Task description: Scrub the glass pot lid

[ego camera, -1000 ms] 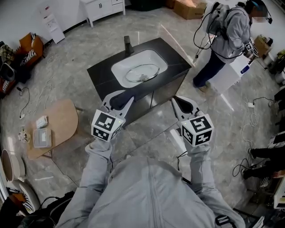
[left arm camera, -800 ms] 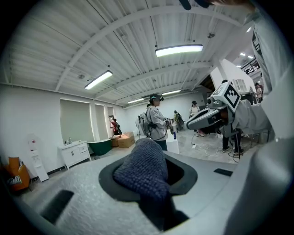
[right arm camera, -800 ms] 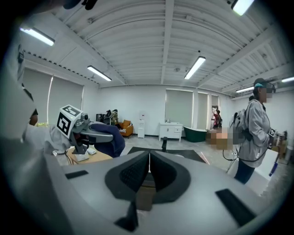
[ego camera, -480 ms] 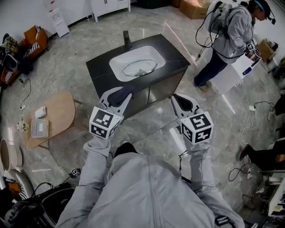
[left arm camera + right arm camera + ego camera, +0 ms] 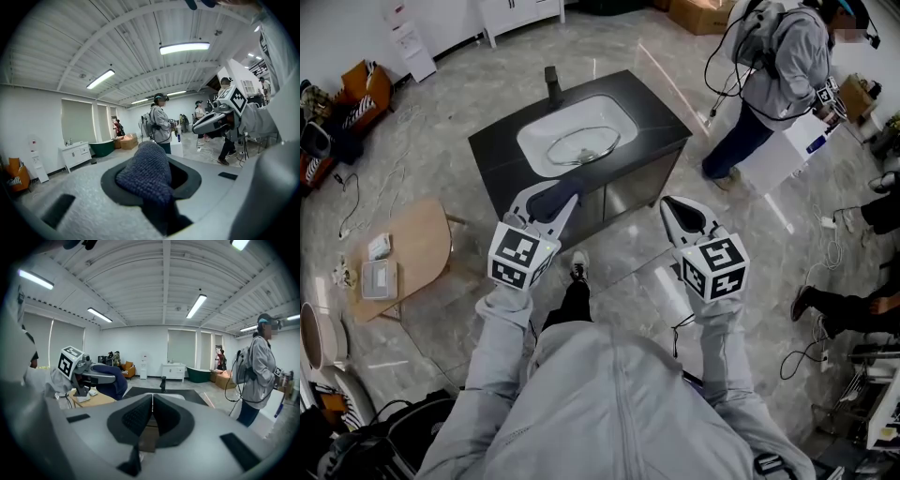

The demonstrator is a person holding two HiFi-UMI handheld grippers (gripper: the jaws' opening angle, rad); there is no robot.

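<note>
From the head view, the glass pot lid (image 5: 584, 145) lies inside the white basin (image 5: 532, 141) of a dark worktop (image 5: 499, 161), with a black faucet (image 5: 551, 84) at the far edge. It is well apart from both claws, which are held out in front of the chest over the bare floor. The left claw (image 5: 547, 208) has a dark cloth (image 5: 553, 192) bunched in it, and the right claw (image 5: 680, 214) points toward the worktop's near corner. A person wearing a backpack (image 5: 769, 66) stands off to the right. In the left gripper view, the knitted blue-grey cloth fills the space between the jaws and pokes out past them, so that claw is clamped on the cloth. It is aimed across the room rather than down at the basin, with the other claw in sight at the right. In the right gripper view, the two dark pads meet in a thin seam with nothing between them, so this claw is closed and empty; the worktop and faucet show beyond it. The lid is probably rigid, breakable and fairly weighty. It would be slick if wet, and as a dome it may rock or slide in the curved basin under rubbing. The knob or the rim looks like the safest place for the empty claw to steady it, gently, while the soft cloth does the scrubbing.
</note>
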